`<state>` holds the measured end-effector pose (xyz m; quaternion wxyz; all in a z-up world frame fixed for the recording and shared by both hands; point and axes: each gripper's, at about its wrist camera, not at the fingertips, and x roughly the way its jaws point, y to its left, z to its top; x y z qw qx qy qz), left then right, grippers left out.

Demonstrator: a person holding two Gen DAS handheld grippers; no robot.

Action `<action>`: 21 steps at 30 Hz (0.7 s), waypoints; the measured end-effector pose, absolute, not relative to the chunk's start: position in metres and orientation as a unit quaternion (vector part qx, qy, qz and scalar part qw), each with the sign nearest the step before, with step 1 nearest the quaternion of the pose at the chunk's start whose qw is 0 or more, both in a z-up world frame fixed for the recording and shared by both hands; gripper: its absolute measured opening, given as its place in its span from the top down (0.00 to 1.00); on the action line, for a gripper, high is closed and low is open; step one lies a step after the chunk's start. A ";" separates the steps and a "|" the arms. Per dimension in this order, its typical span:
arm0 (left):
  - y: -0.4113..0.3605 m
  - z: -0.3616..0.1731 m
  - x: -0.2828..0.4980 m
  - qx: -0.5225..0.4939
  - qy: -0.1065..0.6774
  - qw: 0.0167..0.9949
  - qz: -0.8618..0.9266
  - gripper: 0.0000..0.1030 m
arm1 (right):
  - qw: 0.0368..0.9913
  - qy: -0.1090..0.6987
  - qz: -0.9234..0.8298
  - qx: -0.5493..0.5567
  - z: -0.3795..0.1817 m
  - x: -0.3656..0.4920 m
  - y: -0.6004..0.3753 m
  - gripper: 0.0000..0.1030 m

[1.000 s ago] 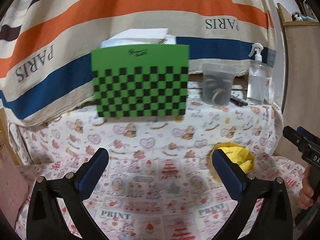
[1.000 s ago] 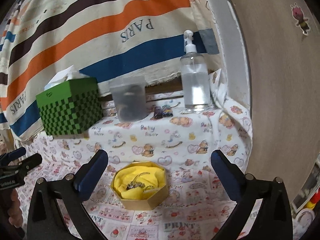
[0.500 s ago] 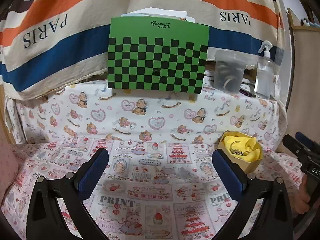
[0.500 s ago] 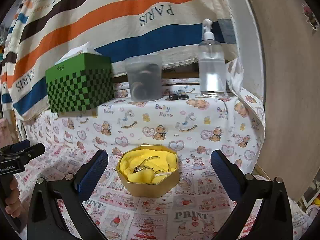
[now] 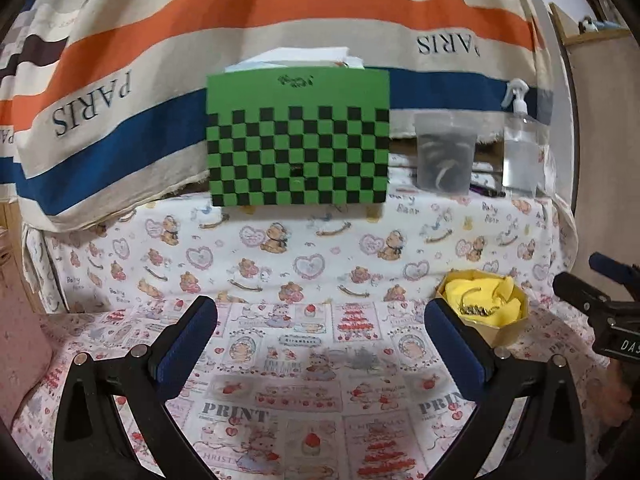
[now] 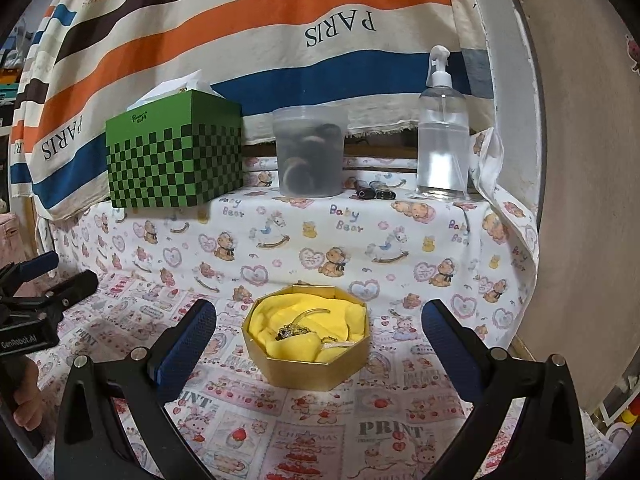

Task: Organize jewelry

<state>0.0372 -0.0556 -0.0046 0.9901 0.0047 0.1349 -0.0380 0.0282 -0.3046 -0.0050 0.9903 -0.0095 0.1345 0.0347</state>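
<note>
your left gripper (image 5: 320, 334) and right gripper (image 6: 318, 336) both hover with fingers spread wide and empty over the printed cloth (image 6: 312, 436). the gold octagonal box (image 6: 308, 364) sits between the right fingers, its tangled jewelry (image 6: 296, 330) half sunk in yellow lining, pieces too small to separate; one thin curved piece runs up to the right. the frosted tub (image 6: 310, 152) blurs its contents.
</note>
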 end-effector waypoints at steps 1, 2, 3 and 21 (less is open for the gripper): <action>-0.055 -0.005 0.038 0.004 0.138 0.990 -0.034 0.00 | 0.990 0.135 0.035 -0.010 -0.005 0.028 -0.305 0.00; -0.055 -0.005 0.039 0.003 0.140 0.990 -0.033 0.00 | 0.990 0.135 0.034 -0.010 -0.005 0.028 -0.305 0.00; -0.054 -0.005 0.039 0.003 0.141 0.989 -0.032 0.00 | 0.990 0.135 0.035 -0.010 -0.005 0.028 -0.305 0.00; -0.055 -0.007 0.037 0.007 0.141 0.990 -0.022 0.00 | 0.990 0.139 0.036 -0.012 -0.006 0.030 -0.304 0.00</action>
